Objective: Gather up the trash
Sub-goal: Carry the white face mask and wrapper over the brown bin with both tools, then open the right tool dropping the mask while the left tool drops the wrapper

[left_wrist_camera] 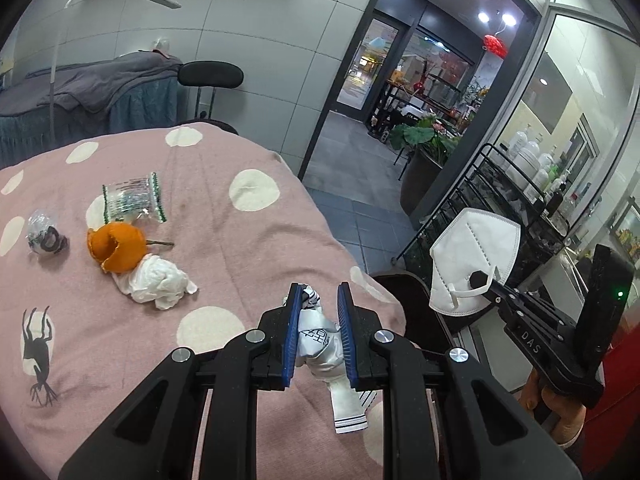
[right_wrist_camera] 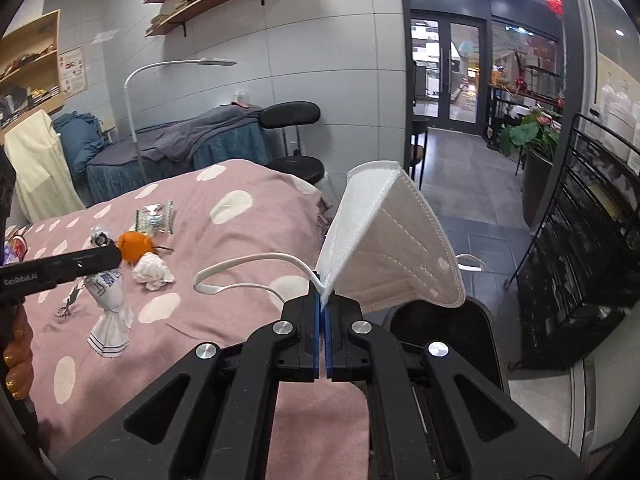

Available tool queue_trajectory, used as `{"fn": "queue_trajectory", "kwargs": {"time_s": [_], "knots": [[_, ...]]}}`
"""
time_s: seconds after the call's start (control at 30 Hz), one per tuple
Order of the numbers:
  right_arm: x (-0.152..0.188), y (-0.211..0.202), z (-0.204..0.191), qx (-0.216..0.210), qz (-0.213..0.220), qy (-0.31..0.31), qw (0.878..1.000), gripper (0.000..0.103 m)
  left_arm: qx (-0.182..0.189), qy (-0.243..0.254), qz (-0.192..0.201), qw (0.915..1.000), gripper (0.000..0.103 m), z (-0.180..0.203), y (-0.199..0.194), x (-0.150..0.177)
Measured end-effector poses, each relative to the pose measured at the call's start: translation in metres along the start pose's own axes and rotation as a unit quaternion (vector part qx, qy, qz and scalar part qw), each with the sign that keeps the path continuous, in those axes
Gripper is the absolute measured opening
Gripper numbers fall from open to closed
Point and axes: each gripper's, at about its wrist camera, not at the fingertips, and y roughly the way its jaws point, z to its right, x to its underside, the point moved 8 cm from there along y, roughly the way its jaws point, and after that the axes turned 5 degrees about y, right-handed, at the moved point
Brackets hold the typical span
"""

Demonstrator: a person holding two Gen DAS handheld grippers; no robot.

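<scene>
Over the pink dotted blanket (left_wrist_camera: 248, 240) the left gripper (left_wrist_camera: 319, 300) pinches a crumpled white wrapper (left_wrist_camera: 320, 344) between its blue pads, the wrapper's long axis running along the fingers with its flat striped end hanging down toward the handle. The right gripper (right_wrist_camera: 322, 304) has its pads pressed together on the edge of a white face mask (right_wrist_camera: 392, 240), held over the blanket's edge above a dark bin (right_wrist_camera: 448, 332); the mask stands upright, folded peak up, one ear loop (right_wrist_camera: 248, 268) trailing left. Orange peel (left_wrist_camera: 116, 248), a tissue wad (left_wrist_camera: 160, 280) and a clear wrapper (left_wrist_camera: 132, 200) lie on the blanket
</scene>
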Motion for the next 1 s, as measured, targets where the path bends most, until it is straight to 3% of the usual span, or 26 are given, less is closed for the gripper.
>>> {"fn": "queue_trajectory", "kwargs": {"time_s": [0.23, 0.5, 0.77, 0.87, 0.93, 1.0], "knots": [[0.043, 0.037, 0.064, 0.058, -0.053, 0.051, 0.996, 0.002, 0.017, 0.022, -0.008, 0.9996, 0.019, 0.028, 0.015, -0.002], [0.11, 0.091, 0.121, 0.114, -0.129, 0.09, 0.981, 0.002, 0.029, 0.045, -0.022, 0.9983, 0.019, 0.054, 0.028, 0.001], [0.149, 0.129, 0.154, 0.123, -0.173, 0.144, 0.966, 0.003, 0.045, 0.065, -0.032, 0.9963, 0.019, 0.081, 0.039, 0.0], [0.16, 0.137, 0.162, 0.129, -0.188, 0.162, 0.96, 0.016, 0.055, 0.073, -0.035, 0.9952, 0.019, 0.091, 0.042, 0.0], [0.167, 0.14, 0.166, 0.129, -0.193, 0.174, 0.957, 0.049, 0.06, 0.078, -0.039, 0.9944, 0.019, 0.097, 0.045, 0.001], [0.169, 0.139, 0.168, 0.13, -0.187, 0.184, 0.956, 0.054, 0.065, 0.081, -0.045, 0.9935, 0.019, 0.102, 0.05, 0.003]]}}
